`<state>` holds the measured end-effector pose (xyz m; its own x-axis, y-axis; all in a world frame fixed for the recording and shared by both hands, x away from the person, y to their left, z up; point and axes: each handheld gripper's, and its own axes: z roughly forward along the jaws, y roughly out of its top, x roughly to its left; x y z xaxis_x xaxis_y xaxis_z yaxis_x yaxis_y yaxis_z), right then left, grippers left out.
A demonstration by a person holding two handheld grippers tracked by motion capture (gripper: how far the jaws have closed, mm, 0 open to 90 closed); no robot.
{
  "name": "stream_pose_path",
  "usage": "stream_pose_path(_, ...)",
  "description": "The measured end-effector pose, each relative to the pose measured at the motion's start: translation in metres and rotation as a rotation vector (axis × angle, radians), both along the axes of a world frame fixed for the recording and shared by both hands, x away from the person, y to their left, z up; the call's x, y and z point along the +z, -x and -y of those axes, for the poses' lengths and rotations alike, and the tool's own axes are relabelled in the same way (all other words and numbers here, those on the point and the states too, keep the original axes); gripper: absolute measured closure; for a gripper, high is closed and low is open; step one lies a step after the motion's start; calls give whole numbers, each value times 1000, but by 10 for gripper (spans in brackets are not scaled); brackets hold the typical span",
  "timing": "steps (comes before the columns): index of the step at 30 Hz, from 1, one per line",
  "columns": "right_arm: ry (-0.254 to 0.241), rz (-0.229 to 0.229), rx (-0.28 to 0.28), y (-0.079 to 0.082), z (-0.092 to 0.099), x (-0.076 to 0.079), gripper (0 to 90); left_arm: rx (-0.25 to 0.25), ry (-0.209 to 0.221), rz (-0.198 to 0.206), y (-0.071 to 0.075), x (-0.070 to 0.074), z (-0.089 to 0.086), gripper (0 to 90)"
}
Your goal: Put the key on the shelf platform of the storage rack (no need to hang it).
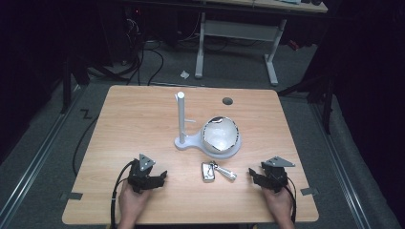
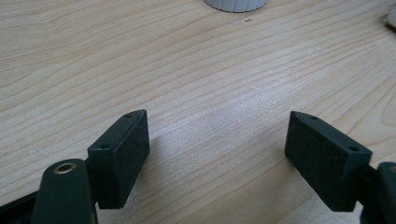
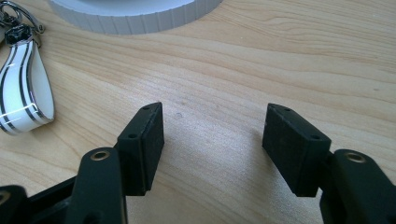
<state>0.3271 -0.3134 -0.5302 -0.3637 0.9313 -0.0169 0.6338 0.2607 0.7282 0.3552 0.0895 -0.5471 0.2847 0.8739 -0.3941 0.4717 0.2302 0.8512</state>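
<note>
The bench point(image 1: 143, 119) is pale wood-grain, smooth with a soft sheen. Each hand-held gripper, left point(image 2: 217, 154) and right point(image 3: 212, 144), has matt black jaw pads. The key fob point(image 3: 23, 88) looks glossy white with shiny metal-like stripes; the stand point(image 1: 182, 119) is matt white plastic.

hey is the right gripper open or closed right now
Open. The right gripper shows its two black jaws set wide apart, with bare wooden table between them and nothing held.

The left hand-held gripper point(image 2: 217, 154) hangs low over the table point(image 2: 196, 70), jaws spread wide with nothing between them. A white ribbed base point(image 2: 236, 4) sits well beyond the jaws.
</note>
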Motion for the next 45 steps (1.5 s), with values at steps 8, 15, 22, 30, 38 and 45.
stream_pose_path(8, 2, 2, 5, 0, 0, 0, 385, 0, 0, 0, 0, 0, 0, 224)
stream_pose_path(15, -1, -2, 3, 0, 0, 0, 380, 0, 0, 0, 0, 0, 0, 224)
stream_pose_path(22, 1, -1, 0, 0, 0, 0, 379, 0, 0, 0, 0, 0, 0, 225)
stream_pose_path(30, 1, -11, -19, 1, -3, 1, 417, 0, 1, 0, 0, 0, 0, 225)
stream_pose_path(38, 11, -31, 8, 3, -9, 5, 478, 0, 1, 0, 0, 0, 0, 225)
stream_pose_path(45, -6, -18, 37, 7, -13, 11, 492, 0, 0, 0, 0, 0, 0, 225)
